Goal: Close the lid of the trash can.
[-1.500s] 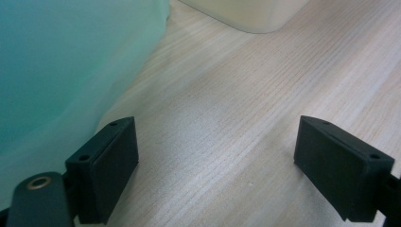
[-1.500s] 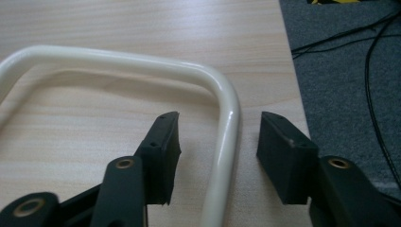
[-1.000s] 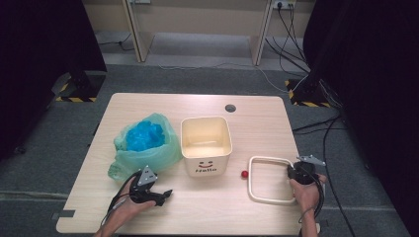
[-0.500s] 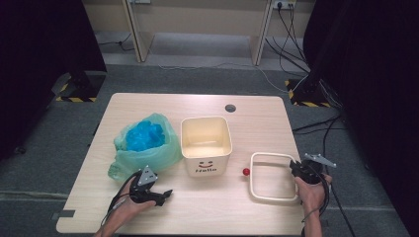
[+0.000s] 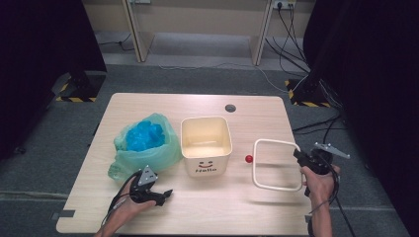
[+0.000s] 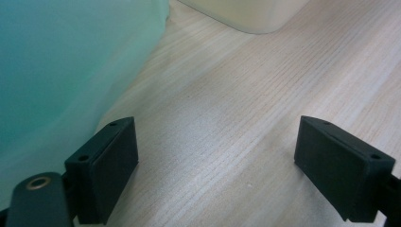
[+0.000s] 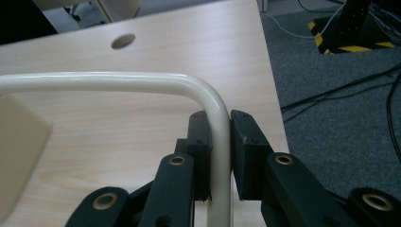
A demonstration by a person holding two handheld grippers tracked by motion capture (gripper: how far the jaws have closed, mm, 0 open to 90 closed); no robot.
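Clearly the main risk sits with the right gripper (image 7: 220,156), whose jaws pinch one side bar of the cream frame (image 5: 276,164) just below a rounded corner. The grip is on a thin, smooth, round bar, and the rest of the frame hangs out to the side of the jaws, toward the bin (image 5: 206,144). In the high view its near edge looks blurred and seems to be off the table (image 5: 257,207), though I cannot be sure how much of it has lifted. Held that far off its middle, the frame could swivel in the pads and droop, or slide out if the squeeze slackens.

A second hazard is the small red ball (image 5: 248,159), which lies just beside the frame's left bar, between it and the bin. A swinging or dropped frame could knock it and send it rolling, perhaps off the edge.

If the frame is meant to sit on the bin's rim, a tilted approach could catch one corner on the wall and push the bin into the green bag (image 5: 143,148) with the blue stuff inside, which touches it on the other side.

Meanwhile the left gripper (image 6: 217,175) rests low over bare wood, jaws wide with nothing between them, close to the bag. It steadies nothing, so the bin is free to shift if bumped.
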